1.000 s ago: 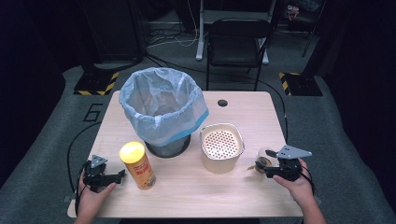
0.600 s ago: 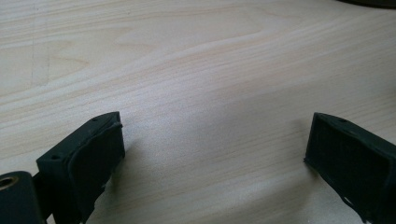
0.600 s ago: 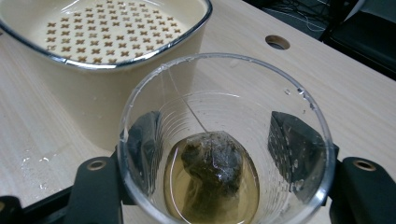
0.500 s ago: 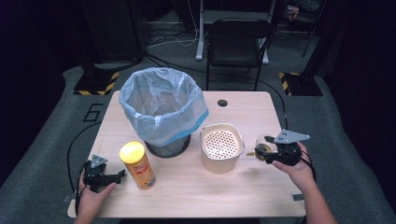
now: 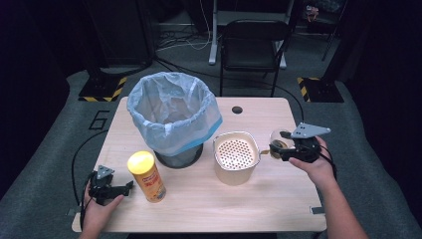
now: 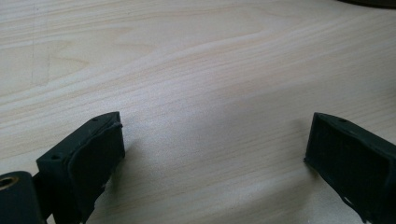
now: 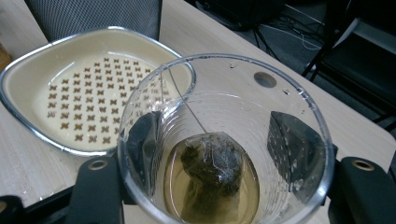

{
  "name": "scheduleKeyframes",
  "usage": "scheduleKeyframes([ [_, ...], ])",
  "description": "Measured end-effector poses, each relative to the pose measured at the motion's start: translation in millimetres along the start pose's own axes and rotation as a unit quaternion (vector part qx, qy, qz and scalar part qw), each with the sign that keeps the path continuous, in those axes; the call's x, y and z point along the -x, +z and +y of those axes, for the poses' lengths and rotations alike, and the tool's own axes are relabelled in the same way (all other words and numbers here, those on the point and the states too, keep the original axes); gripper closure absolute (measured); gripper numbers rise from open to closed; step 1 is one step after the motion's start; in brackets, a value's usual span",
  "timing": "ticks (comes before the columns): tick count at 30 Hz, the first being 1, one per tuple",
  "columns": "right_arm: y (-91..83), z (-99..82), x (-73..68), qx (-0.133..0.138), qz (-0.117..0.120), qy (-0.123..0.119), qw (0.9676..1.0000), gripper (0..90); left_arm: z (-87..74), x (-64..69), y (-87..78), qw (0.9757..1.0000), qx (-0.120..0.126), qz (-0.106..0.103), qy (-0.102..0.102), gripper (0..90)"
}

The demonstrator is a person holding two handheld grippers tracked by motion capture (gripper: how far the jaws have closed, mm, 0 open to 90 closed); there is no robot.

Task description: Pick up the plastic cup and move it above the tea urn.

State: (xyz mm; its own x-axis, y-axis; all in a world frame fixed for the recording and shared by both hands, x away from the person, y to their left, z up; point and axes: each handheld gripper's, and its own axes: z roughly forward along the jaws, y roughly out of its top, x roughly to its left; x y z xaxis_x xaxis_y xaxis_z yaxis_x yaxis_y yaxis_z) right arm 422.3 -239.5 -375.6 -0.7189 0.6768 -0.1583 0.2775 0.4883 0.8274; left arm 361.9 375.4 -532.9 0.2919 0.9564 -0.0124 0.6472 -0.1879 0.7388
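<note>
The right gripper held a clear plastic cup above the right side of the table, just right of the cream strainer bowl. Its jaws had just been closing, and they squeezed the cup from both sides. Inside the cup sat a wet tea bag in some brown tea, with its string running up the wall.

The cup looked light and thin, so it would bend if squeezed hard. The tea could spill if the cup tipped. The side walls, low down, looked like the best place to hold it.

The left gripper rested at the near left, beside the yellow-lidded can. Its jaws stood wide apart with nothing between them.

The right gripper view showed the tea bag and tea, which looked too small to make out from the high view. The high view showed the bin with a blue bag far back on the left.
</note>
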Motion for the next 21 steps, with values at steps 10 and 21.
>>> scheduleKeyframes([
  [10,-2.0,31.8,-0.7,0.022,0.003,-0.015,0.9996,36.0,0.0,-0.2,0.0,1.0,0.0,0.0,0.001,4.3],
  [21,9.1,43.5,-5.7,0.017,0.008,-0.03,0.9994,36.3,0.0,0.0,0.1,1.0,0.0,-0.001,0.0,4.3],
])
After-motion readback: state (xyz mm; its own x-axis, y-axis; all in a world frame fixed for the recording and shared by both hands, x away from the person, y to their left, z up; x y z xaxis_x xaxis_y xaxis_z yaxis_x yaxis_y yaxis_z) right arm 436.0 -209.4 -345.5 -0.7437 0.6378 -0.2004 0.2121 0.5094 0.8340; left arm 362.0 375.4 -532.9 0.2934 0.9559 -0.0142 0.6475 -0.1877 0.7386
